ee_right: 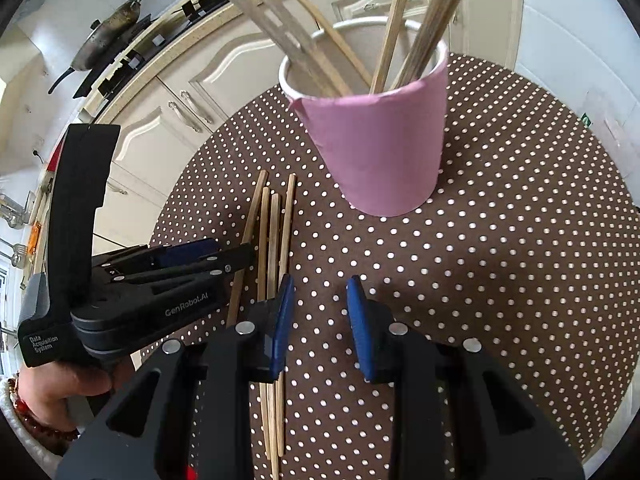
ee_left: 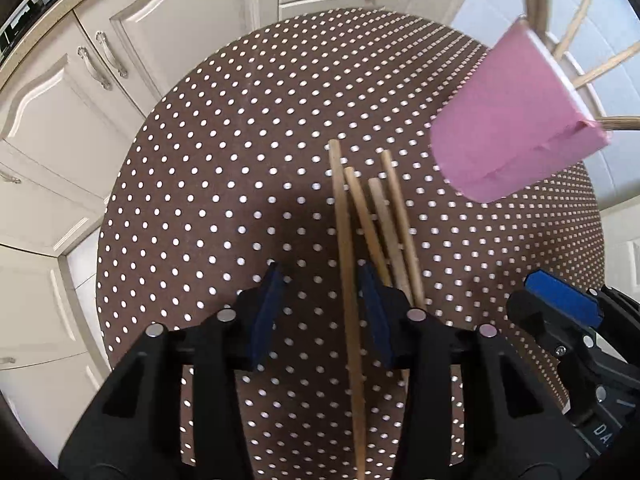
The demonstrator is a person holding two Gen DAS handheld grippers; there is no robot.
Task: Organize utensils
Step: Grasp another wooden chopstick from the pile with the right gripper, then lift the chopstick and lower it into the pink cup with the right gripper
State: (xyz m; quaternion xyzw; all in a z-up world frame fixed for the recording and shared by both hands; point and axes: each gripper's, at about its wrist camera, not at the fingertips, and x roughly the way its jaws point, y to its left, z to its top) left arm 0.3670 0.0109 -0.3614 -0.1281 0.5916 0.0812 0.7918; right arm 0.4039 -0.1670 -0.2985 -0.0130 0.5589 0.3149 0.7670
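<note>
Several wooden chopsticks (ee_left: 376,220) lie side by side on the brown polka-dot table (ee_left: 224,184). My left gripper (ee_left: 320,312) is open just above them, and one chopstick (ee_left: 348,280) runs between its fingers, untouched. In the right wrist view the same chopsticks (ee_right: 272,232) lie left of centre, with the left gripper (ee_right: 224,258) over them. My right gripper (ee_right: 320,324) is open and empty over the table. A pink cup (ee_right: 380,140) holding several upright chopsticks stands ahead of it; the cup also shows in the left wrist view (ee_left: 516,120).
The round table's edge (ee_right: 176,184) curves close to cream kitchen cabinets (ee_left: 80,120). A stove with a frying pan (ee_right: 108,28) sits on the far counter. The right gripper's finger (ee_left: 560,304) shows at the left view's lower right.
</note>
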